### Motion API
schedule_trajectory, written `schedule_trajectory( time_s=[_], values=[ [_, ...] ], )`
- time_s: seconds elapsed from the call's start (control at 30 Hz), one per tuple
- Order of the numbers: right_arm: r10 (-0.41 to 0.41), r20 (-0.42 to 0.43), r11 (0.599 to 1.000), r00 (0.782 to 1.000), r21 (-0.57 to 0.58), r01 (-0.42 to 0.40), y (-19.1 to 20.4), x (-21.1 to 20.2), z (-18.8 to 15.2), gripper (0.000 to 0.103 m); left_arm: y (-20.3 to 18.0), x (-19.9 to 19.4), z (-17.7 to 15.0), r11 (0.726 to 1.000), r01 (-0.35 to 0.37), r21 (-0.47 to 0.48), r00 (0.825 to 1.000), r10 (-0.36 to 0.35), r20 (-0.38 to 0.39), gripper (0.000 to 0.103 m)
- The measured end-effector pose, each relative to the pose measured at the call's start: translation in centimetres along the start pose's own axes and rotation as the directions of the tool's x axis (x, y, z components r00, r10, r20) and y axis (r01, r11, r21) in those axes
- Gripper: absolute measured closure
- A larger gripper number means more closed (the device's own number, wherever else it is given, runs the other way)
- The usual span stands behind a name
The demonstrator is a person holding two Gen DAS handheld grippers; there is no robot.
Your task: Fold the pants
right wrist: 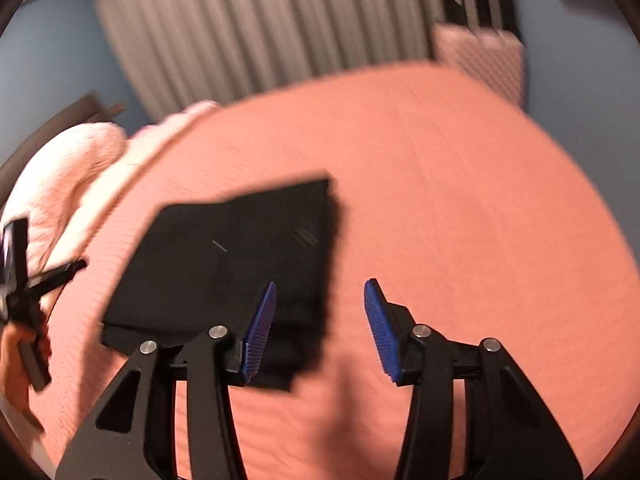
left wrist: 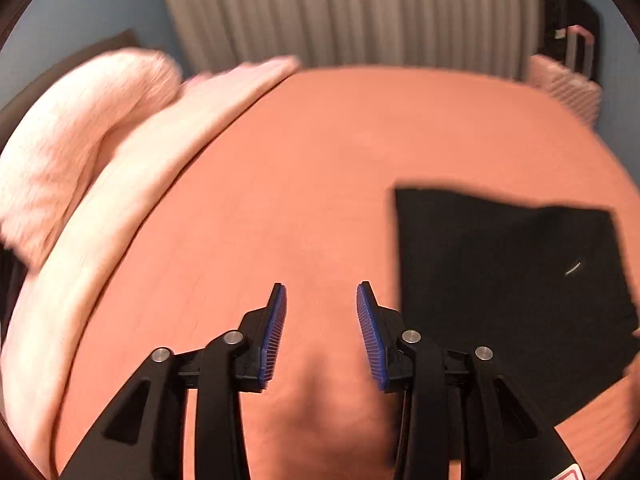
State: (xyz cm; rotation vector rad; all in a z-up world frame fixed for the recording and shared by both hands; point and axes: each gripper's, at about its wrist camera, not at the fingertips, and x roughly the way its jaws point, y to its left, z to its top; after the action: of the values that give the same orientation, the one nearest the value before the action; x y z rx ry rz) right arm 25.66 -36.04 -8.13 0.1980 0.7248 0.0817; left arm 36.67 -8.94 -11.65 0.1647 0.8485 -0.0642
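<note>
folded pants on bed, both claws spread

black pants (right wrist: 240, 264) lie folded into a compact rectangle on the salmon bedspread (right wrist: 440, 200). my left gripper (left wrist: 321, 300) hangs over bare bedspread, fingers apart and holding nothing, with the pants (left wrist: 512, 280) just to its right. my right gripper (right wrist: 320, 300) is likewise spread and empty; its left blue pad (right wrist: 260, 328) overlaps the pants' near edge in view, though i cannot tell whether it touches. a pale pink blanket (left wrist: 80, 152) lies bunched at the left, a pink suitcase (right wrist: 484, 60) beyond the bed.

Folded black pants (left wrist: 516, 280) cut off at right edge, near corner behind right gripper (right wrist: 320, 292) finger, pink suitcase (right wrist: 486, 60) motion-blurred
</note>
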Motion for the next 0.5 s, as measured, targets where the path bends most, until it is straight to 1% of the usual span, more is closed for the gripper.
schedule_trajectory(
  time_s=[0.03, 0.07, 0.1, 0.13, 0.17, 0.2, 0.23, 0.27, 0.3, 0.33, 0.37, 0.4, 0.43, 0.47, 0.5],
  values=[
    [0.036, -0.014, 0.999, 0.999, -0.019, -0.036, 1.6, 1.4, 1.3, 0.057, -1.8, 0.0, 1.7, 0.997, 0.072, 0.022, 0.997, -0.071, -0.011, 0.048],
    [0.06, -0.027, 0.998, 0.998, -0.024, -0.06, 2.6, 3.0, 2.1, 0.058, -3.7, 0.6, 2.9, 0.99, 0.138, 0.034, 0.99, -0.138, -0.02, 0.031],
    [0.079, -0.049, 0.997, 0.996, -0.02, -0.08, 3.7, 5.6, 2.9, 0.058, -5.5, 1.6, 3.5, 0.984, 0.171, 0.049, 0.985, -0.17, -0.041, 0.022],
    [0.09, -0.09, 0.996, 0.992, -0.018, -0.092, 4.3, 8.1, 3.4, 0.058, -7.5, 3.3, 4.1, 0.981, 0.181, 0.076, 0.981, -0.174, -0.083, 0.022],
    [0.065, -0.129, 0.997, 0.99, -0.019, -0.068, 4.6, 11.0, 3.4, 0.059, -9.3, 5.1, 4.1, 0.98, 0.167, 0.105, 0.979, -0.153, -0.135, 0.022],
    [0.058, -0.153, 0.998, 0.987, -0.016, -0.061, 4.3, 12.0, 2.9, 0.059, -10.9, 7.6, 3.5, 0.979, 0.146, 0.143, 0.974, -0.117, -0.192, 0.022],
    [0.037, -0.187, 0.999, 0.982, -0.026, -0.042, 3.8, 13.5, 2.2, 0.059, -11.7, 9.5, 2.7, 0.979, 0.113, 0.168, 0.971, -0.072, -0.229, 0.02],
    [0.02, -0.199, 0.998, 0.98, -0.062, -0.033, 3.0, 14.4, 1.4, 0.067, -11.4, 10.7, 1.8, 0.979, 0.11, 0.173, 0.97, -0.067, -0.236, 0.014],
    [0.028, -0.179, 0.995, 0.983, -0.085, -0.043, 1.9, 13.4, 0.4, 0.073, -9.8, 10.8, 1.5, 0.983, 0.134, 0.124, 0.976, -0.11, -0.188, 0.011],
    [0.002, -0.171, 0.995, 0.985, -0.097, -0.019, 1.0, 12.7, 0.1, 0.075, -8.9, 11.1, 1.7, 0.987, 0.124, 0.101, 0.978, -0.104, -0.183, 0.012],
    [0.01, -0.177, 0.996, 0.984, -0.087, -0.026, -0.1, 11.9, -0.2, 0.077, -7.2, 11.2, 1.8, 0.993, 0.09, 0.073, 0.981, -0.076, -0.176, 0.013],
    [-0.035, -0.173, 0.997, 0.984, -0.08, 0.021, -1.2, 10.5, -0.2, 0.077, -4.5, 11.1, 2.2, 0.999, 0.037, 0.022, 0.986, -0.033, -0.161, 0.019],
    [-0.068, -0.149, 0.996, 0.986, -0.07, 0.058, -1.8, 9.1, 0.0, 0.073, -2.1, 10.7, 2.7, 0.999, 0.026, -0.038, 0.991, -0.031, -0.132, 0.023],
    [-0.043, -0.113, 0.998, 0.993, -0.051, 0.038, -1.9, 8.1, 0.6, 0.073, -0.1, 10.3, 3.3, 0.995, 0.042, -0.09, 0.993, -0.051, -0.11, 0.027],
    [0.025, -0.08, 0.999, 0.996, -0.024, -0.027, -1.2, 7.3, 1.6, 0.073, 1.5, 10.2, 4.7, 0.983, 0.092, -0.156, 0.989, -0.109, -0.103, 0.027]
  ],
)
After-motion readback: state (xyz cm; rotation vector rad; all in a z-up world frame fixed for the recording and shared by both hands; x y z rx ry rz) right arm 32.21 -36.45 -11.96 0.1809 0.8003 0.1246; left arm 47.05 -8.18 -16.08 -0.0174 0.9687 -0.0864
